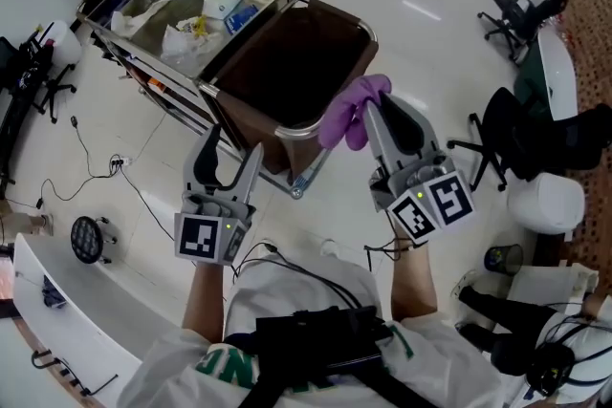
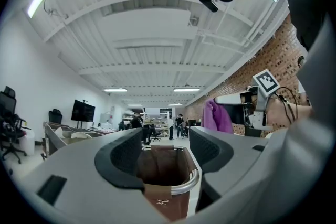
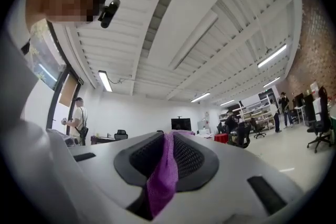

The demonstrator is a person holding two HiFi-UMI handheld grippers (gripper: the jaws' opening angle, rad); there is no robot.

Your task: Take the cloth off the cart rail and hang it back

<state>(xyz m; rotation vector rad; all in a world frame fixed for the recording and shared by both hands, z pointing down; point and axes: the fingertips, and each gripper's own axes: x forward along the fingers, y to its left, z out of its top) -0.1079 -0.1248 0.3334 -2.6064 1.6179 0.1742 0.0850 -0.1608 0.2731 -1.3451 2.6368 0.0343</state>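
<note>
- My right tool is clamped fully down on the purple cloth, pinching a fold of it between the pads. It sits just right of centre in the head view, lifted clear of the cart rail below it.
- My left tool has its jaws wide apart with nothing in them. It is lower left of centre, pointing at the rail and the brown bag behind it.
- I judge the lift-off done and the re-hang next. I'd carry the cloth over the chrome rail, lower it until the loose end drops on the far side, and only then release, so the weight balances across the bar.
- The left tool could steady or spread the hanging end.
- The cloth looks soft and bunched, with a fine textured weave, and droops limply from the pinch.
</note>
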